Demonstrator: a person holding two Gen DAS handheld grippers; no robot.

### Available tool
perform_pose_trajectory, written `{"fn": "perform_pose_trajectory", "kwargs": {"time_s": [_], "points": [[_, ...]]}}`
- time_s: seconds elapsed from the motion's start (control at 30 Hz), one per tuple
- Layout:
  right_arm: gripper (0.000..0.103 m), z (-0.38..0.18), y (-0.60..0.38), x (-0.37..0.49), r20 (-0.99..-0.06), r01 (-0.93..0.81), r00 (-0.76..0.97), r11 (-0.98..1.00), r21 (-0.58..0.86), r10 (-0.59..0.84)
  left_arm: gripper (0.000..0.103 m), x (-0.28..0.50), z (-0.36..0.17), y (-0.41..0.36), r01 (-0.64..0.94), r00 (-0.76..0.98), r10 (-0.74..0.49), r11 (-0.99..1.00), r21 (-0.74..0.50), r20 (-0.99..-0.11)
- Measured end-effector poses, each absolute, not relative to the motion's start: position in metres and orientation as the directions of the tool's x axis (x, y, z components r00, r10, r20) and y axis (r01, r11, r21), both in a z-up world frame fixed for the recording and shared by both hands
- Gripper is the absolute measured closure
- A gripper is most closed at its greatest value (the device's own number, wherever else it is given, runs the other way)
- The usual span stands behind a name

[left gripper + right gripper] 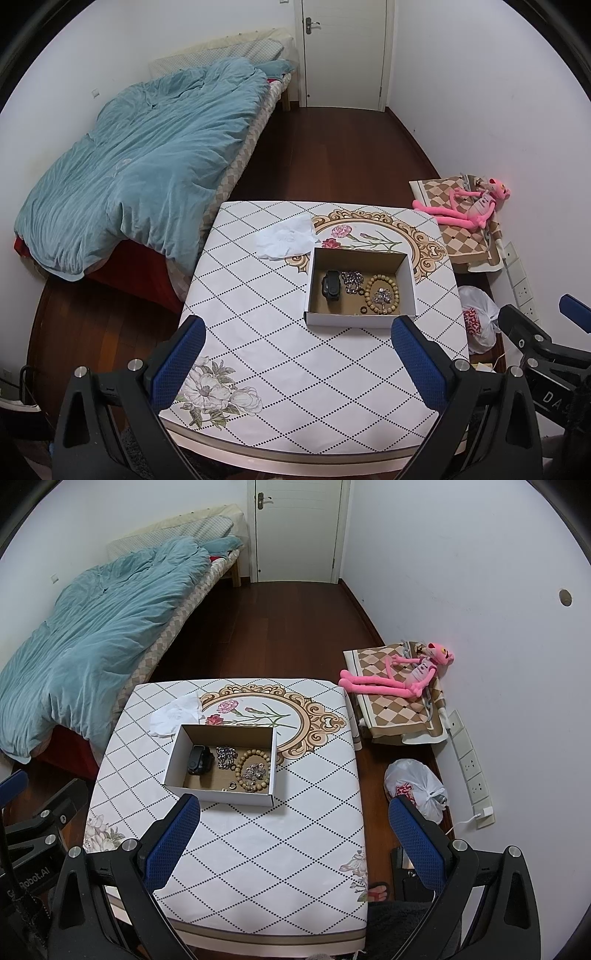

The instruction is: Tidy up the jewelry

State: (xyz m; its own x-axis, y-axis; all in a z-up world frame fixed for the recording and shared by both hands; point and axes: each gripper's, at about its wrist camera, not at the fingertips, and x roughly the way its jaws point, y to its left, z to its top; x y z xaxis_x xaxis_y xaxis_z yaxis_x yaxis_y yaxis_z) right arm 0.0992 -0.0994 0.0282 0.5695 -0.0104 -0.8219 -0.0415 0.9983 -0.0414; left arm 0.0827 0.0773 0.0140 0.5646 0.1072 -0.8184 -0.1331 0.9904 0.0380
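Both my claws, the left [297,363] and the right [295,843], hang wide apart and empty above the table [295,369]; the jewelry sits in the box [360,286]: bead bracelet [382,291], chain [351,281], ring [363,309].

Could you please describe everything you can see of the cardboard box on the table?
The cardboard box is a shallow, open-topped rectangle, white outside and plain brown inside, with no lid in view. It sits flat on the patterned tablecloth, partly over the floral medallion, with a crumpled white tissue by its far left corner. Inside lie a black watch, a metal chain, a wooden bead bracelet around a small silvery piece, and a ring. Neither hand-held gripper touches it.
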Motion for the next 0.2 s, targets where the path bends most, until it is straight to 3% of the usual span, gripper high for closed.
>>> {"fn": "perform_pose_trajectory", "kwargs": {"time_s": [0.2], "points": [[0.0,0.0293,-0.099,0.0986,-0.823,-0.044,0.568,0.998,-0.041,-0.009,0.001,0.0781,0.0171,0.0749,-0.139,0.579,0.113,0.99,0.038,-0.808]]}}
